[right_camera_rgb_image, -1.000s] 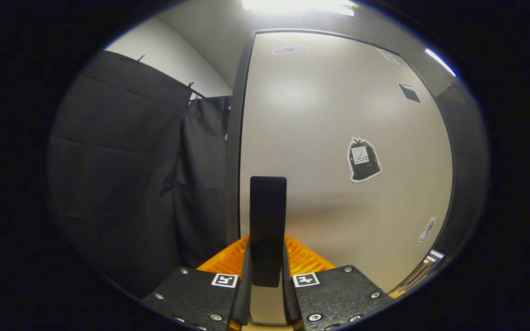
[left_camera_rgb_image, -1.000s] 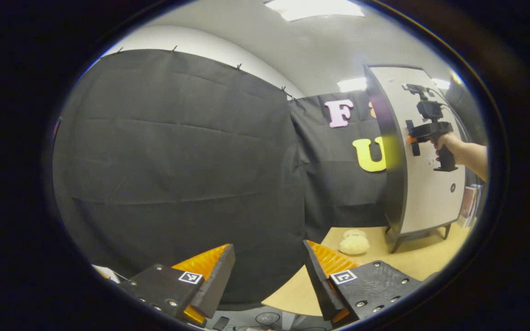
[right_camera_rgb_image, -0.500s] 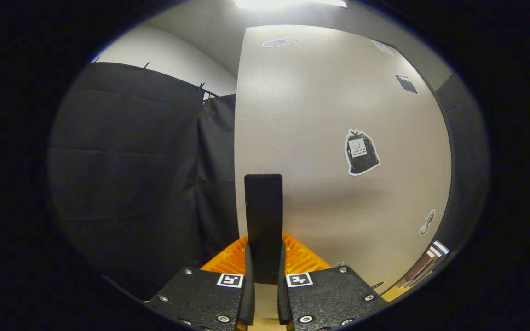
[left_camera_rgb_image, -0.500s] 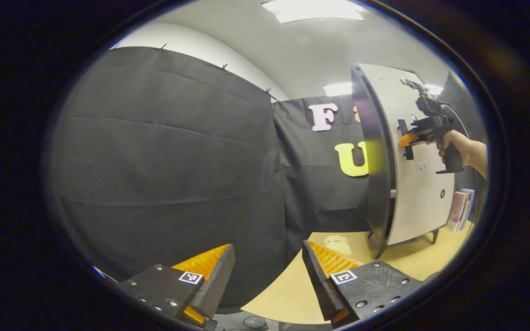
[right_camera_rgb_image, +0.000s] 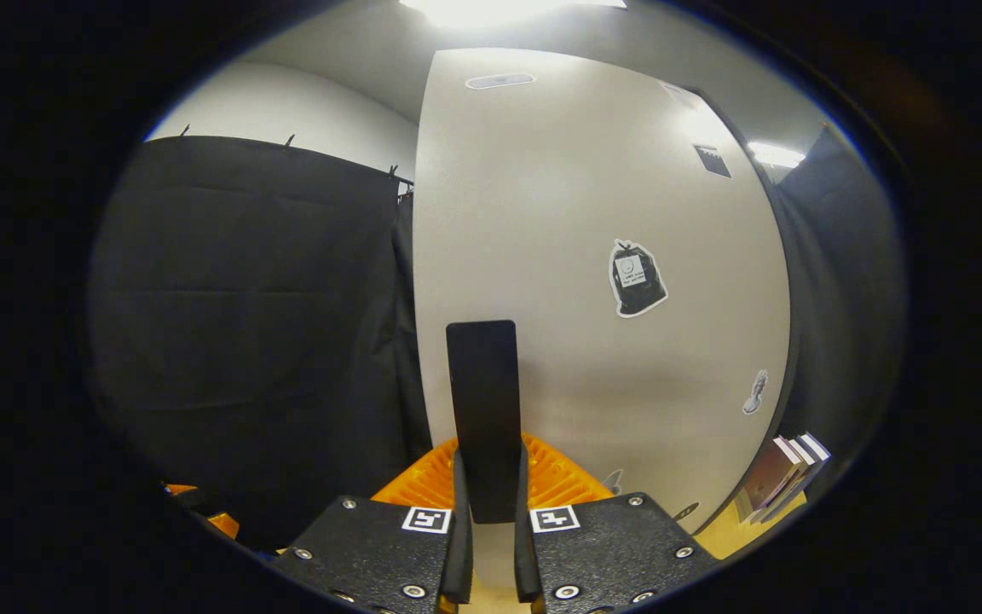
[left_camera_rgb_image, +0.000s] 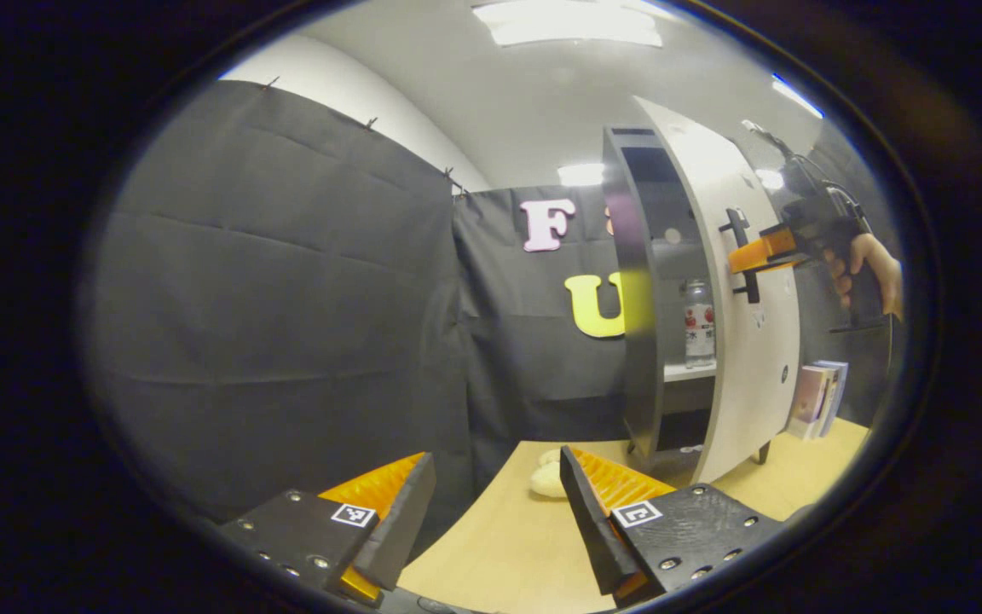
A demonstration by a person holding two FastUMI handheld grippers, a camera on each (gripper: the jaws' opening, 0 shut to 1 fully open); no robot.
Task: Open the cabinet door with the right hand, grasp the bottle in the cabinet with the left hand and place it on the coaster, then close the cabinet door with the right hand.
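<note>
A staged recording booth inside an office-like room; pinned black cloth walls (left_camera_rgb_image: 286,281) stand before a plain white wall (left_camera_rgb_image: 346,89); flat ceiling light panels (left_camera_rgb_image: 568,21) glow overhead; a pale wooden bench (left_camera_rgb_image: 508,537) carries a small white-doored dark cabinet (left_camera_rgb_image: 751,341) on short legs, with upright books (left_camera_rgb_image: 815,396) beside it.

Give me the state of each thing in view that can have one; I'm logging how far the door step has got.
cabinet door: partly open, swung out.
door handle: clamped between the right gripper's fingers.
bottle: upright on the cabinet shelf, untouched.
right gripper: shut on the door handle.
left gripper: open, empty, above the table.
books: standing upright beside the cabinet.
</note>
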